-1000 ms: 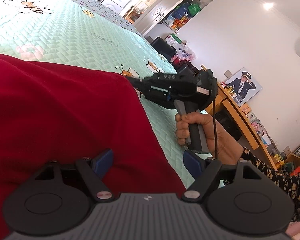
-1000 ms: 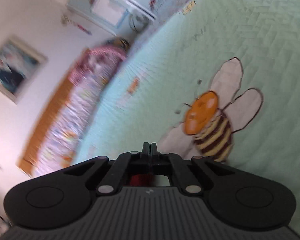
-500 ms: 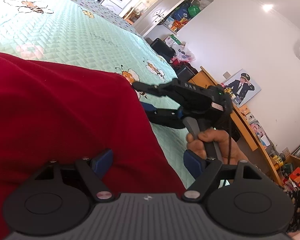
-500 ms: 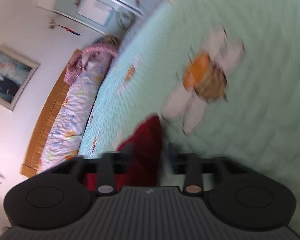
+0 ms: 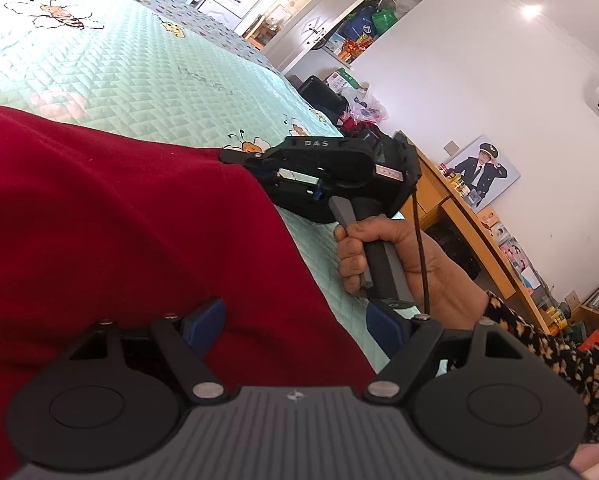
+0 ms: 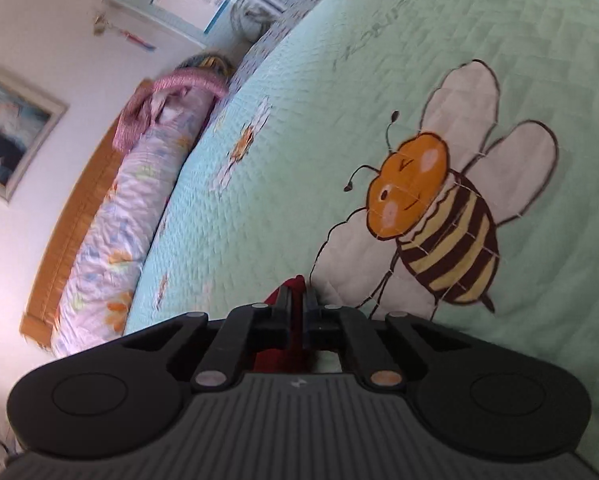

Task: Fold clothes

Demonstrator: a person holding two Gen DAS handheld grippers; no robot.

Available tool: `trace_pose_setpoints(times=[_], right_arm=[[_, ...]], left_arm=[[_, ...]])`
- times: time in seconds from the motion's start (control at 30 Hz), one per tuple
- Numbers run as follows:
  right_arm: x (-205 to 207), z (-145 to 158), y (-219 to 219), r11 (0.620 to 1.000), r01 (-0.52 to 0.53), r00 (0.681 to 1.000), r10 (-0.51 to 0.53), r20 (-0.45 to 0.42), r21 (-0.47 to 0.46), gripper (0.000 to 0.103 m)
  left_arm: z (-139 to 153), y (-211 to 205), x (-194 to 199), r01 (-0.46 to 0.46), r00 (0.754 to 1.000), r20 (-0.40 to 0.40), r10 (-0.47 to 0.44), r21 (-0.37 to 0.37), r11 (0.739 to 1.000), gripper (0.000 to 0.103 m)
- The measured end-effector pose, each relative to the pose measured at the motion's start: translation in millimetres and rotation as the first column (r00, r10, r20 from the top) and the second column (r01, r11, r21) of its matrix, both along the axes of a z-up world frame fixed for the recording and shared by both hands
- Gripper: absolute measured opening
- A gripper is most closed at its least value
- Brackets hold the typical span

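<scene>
Raised letters "DAS" stand on the top face of the right gripper (image 5: 239,160) body, seen from the left wrist view. A small pale label on the same body carries marks too small to read. Stitched lettering on the green quilt (image 5: 139,92) is too faint to read.

We see the red garment (image 5: 111,220) run off the left wrist view's left and bottom edges, so its full shape escapes us. It hides the bed (image 5: 111,72) beneath it and the right gripper's (image 5: 235,157) tips. In the right wrist view, only a red sliver (image 6: 295,284) shows between the fingers (image 6: 285,300).
</scene>
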State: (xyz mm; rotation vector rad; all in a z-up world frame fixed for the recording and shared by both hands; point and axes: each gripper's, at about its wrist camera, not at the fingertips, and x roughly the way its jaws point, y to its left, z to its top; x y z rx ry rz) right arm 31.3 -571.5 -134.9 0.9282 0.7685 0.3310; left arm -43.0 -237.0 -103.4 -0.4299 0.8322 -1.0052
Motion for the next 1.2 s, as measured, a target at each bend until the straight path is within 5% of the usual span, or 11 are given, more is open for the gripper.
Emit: trace_pose_setpoints(times=[0.23,0.4,0.53,0.67,0.73,0.83,0.97,1.07,1.2], right_arm=[[-29,-3,-21,0.963,0.208,0.978,-0.204,-0.045,0.169,0.017],[-59,48,6,0.988,0.104,0.989,-0.115,0.094,0.113,0.019],[-63,64,41,0.996,-0.042,0.993,0.033,0.111,0.082,0.022],[-44,38,31,0.997,0.013,0.999,-0.016,0.035,0.075,0.051],[-38,19,19,0.987,0.081,0.997,-0.081,-0.004,0.135,0.045],[-34,-3,5,0.962,0.168,0.986,-0.161,-0.048,0.217,0.041],[-56,27,16,0.971,0.176,0.980,-0.188,0.063,0.159,0.048],[-83,52,40,0.981,0.078,0.983,-0.106,0.151,0.179,0.051],[-98,38,64,1.000,0.019,0.995,-0.020,0.098,0.008,0.063]], left_arm=[[3,2,0,-0.032,0.999,-0.016,0.032,-0.006,0.999,0.081],[16,21,-3,-0.094,0.995,-0.021,0.093,-0.064,0.994,0.081],[40,64,-3,-0.158,0.986,0.021,0.163,-0.159,0.975,0.084],[30,120,24,-0.341,0.940,-0.017,0.341,-0.082,0.936,0.087],[13,144,35,-0.400,0.915,-0.090,0.394,-0.065,0.914,0.087],[2,161,38,-0.403,0.912,-0.129,0.389,-0.117,0.908,0.087],[-2,168,44,-0.407,0.909,-0.155,0.386,-0.144,0.902,0.087],[-6,179,46,-0.434,0.895,-0.200,0.399,-0.186,0.881,0.087],[-12,190,44,-0.473,0.870,-0.286,0.402,-0.250,0.845,0.087]])
